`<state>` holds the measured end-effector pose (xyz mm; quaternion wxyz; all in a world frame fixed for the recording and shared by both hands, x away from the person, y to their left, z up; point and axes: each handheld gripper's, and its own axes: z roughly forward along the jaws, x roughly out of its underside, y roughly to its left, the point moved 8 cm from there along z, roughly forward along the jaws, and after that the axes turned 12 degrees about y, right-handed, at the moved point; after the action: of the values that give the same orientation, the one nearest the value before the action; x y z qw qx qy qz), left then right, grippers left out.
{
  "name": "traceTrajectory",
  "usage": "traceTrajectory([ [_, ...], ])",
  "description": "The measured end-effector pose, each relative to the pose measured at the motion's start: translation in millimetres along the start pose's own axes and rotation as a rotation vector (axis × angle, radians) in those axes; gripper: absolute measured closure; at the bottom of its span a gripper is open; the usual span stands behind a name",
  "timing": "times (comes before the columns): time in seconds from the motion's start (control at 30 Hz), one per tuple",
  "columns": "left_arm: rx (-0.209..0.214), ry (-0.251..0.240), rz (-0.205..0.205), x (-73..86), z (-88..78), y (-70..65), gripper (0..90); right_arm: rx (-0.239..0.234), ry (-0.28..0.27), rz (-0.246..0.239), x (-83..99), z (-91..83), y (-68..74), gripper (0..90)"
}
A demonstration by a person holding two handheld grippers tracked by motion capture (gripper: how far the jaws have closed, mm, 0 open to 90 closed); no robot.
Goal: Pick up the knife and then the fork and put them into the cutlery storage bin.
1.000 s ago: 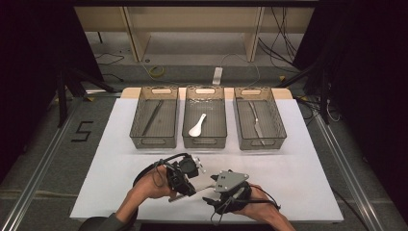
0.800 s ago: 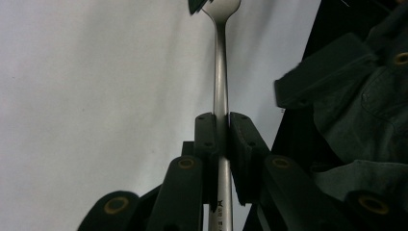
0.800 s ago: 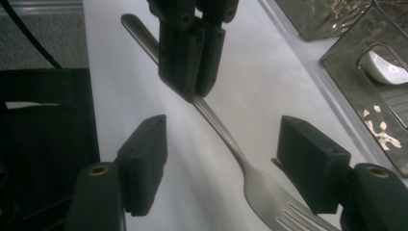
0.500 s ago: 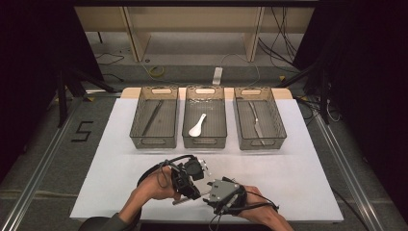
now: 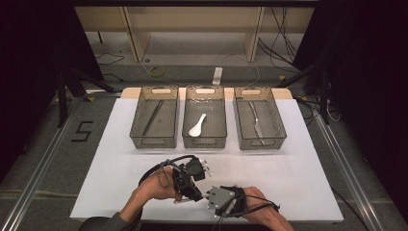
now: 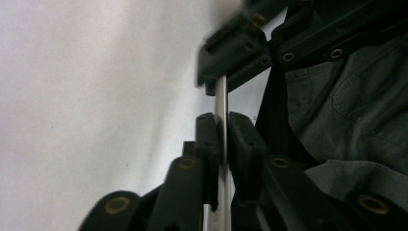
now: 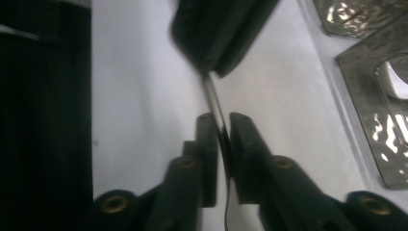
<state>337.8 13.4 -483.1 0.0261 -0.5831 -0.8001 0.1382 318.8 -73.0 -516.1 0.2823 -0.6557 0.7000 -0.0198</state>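
Pinching one metal utensil handle (image 6: 221, 144), left gripper (image 6: 219, 127) and right gripper (image 7: 221, 126) fingers closed, gripper views only

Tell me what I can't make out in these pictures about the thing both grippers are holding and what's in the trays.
- Metal utensil: left gripper view shows a thin edge; jaws cover both ends, so its type is unclear.
- The same utensil in the right gripper view: blurred, its end hidden behind the left gripper.
- High view: hands and grippers hide it.
- Dark item in the left tray: too small to identify.
- Silver piece in the right tray: too small to name.
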Motion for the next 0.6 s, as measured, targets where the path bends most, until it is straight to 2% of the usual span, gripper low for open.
traceTrajectory([
  [0.07,0.011,-0.014,-0.021,-0.7,0.7,1.8,82.0,-0.004,0.006,-0.004,0.2,1.4,1.1,88.1],
  [0.13,0.029,-0.011,-0.026,0.2,2.1,4.4,79.6,-0.019,0.009,-0.001,1.7,0.8,0.2,88.2],
  [0.17,0.032,-0.019,-0.034,0.3,2.4,5.5,74.3,-0.026,0.006,0.009,2.2,1.0,0.5,88.3],
  [0.23,0.003,-0.063,-0.056,-1.0,-0.1,10.5,58.0,-0.019,0.004,0.026,3.7,1.4,-1.9,88.3],
  [0.33,-0.044,-0.111,-0.074,-1.2,-6.7,15.0,44.2,-0.019,0.019,0.043,8.6,0.1,-7.2,88.3],
  [0.43,-0.087,-0.180,-0.092,-1.4,-16.5,20.2,34.5,0.010,0.031,0.063,14.8,0.0,-14.3,88.3],
  [0.47,-0.110,-0.221,-0.103,-2.4,-20.1,23.0,32.1,0.013,0.038,0.074,17.4,-0.2,-16.4,88.3],
  [0.5,-0.117,-0.259,-0.111,-2.5,-23.5,24.6,30.7,0.020,0.041,0.095,19.6,-0.1,-18.6,88.3],
  [0.53,-0.126,-0.289,-0.121,-1.9,-26.4,26.9,30.0,0.013,0.053,0.090,23.1,-0.4,-20.9,88.3],
  [0.6,-0.152,-0.337,-0.133,1.0,-31.2,31.2,26.6,0.026,0.059,0.128,28.2,-1.9,-27.1,88.3],
])
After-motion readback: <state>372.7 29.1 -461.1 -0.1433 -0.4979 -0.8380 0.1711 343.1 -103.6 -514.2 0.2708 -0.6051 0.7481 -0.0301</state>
